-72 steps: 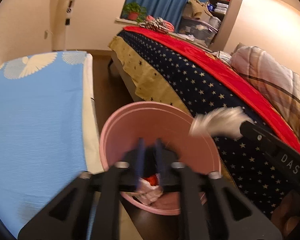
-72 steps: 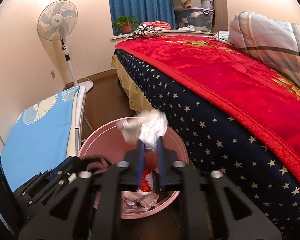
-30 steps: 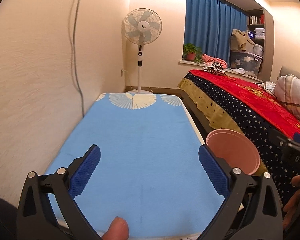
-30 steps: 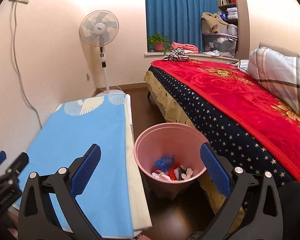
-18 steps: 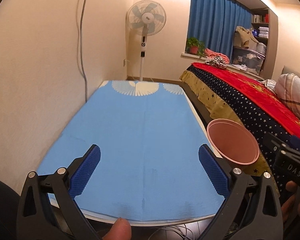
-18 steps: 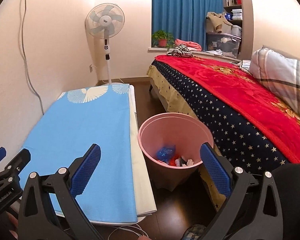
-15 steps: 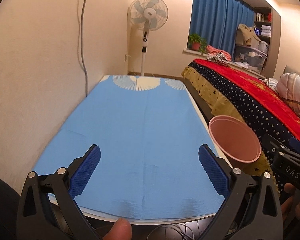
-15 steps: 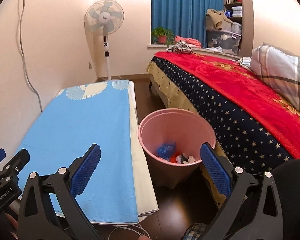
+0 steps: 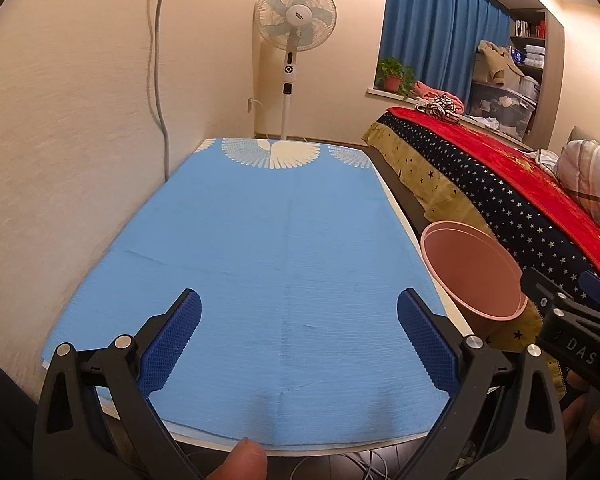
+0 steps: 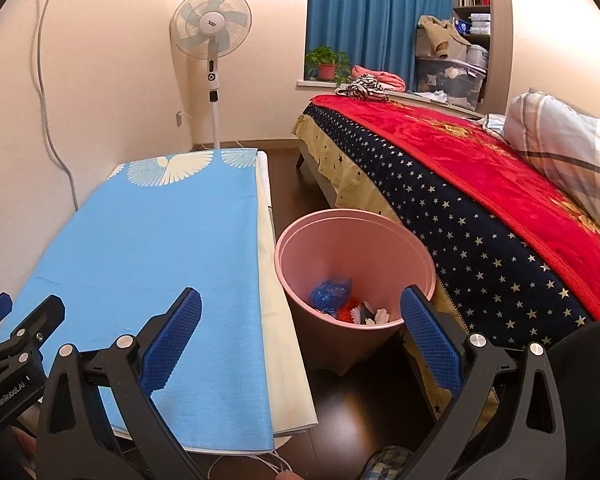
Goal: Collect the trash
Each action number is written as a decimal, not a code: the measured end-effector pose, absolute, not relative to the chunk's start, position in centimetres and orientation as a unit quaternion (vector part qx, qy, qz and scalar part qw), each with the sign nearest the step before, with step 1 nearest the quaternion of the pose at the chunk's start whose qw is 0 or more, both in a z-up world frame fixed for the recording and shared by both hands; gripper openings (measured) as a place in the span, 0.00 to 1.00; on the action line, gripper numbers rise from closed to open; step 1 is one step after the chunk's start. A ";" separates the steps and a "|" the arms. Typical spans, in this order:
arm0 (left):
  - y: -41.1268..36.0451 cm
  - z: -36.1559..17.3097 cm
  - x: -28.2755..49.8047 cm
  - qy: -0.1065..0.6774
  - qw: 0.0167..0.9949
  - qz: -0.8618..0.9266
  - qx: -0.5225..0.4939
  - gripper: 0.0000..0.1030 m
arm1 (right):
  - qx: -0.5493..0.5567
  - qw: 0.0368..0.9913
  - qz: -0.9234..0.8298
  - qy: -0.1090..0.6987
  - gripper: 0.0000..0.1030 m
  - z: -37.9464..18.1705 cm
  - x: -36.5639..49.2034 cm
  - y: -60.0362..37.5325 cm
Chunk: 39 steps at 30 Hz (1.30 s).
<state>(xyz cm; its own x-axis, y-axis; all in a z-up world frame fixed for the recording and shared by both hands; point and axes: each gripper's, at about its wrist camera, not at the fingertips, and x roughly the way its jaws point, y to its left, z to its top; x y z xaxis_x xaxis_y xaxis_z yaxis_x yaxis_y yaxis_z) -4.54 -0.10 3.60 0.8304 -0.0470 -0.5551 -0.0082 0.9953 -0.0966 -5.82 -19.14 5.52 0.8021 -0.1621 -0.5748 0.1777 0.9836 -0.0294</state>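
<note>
Left gripper point(image 9: 298, 340): jaws spread wide, empty, held over the blue-covered table point(image 9: 260, 248). Right gripper point(image 10: 300, 342): likewise spread and empty. Pink bin point(image 10: 356, 276) stands on the floor between table and bed point(image 10: 480, 184), within reach of both. Trash point(image 10: 348, 304) lies at its bottom: blue, red, white scraps. No loose trash visible; task likely near done.

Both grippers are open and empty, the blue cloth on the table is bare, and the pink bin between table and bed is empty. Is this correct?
Not entirely. The pink bin is not empty: the right wrist view shows blue, red and white trash at its bottom. The rest holds: the left gripper and right gripper are open and empty over the bare blue cloth.
</note>
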 end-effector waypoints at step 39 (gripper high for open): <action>-0.4 3.1 -4.4 0.286 0.957 -0.014 -0.048 0.93 | 0.005 0.947 -0.089 0.308 0.95 4.8 -4.9 -18.8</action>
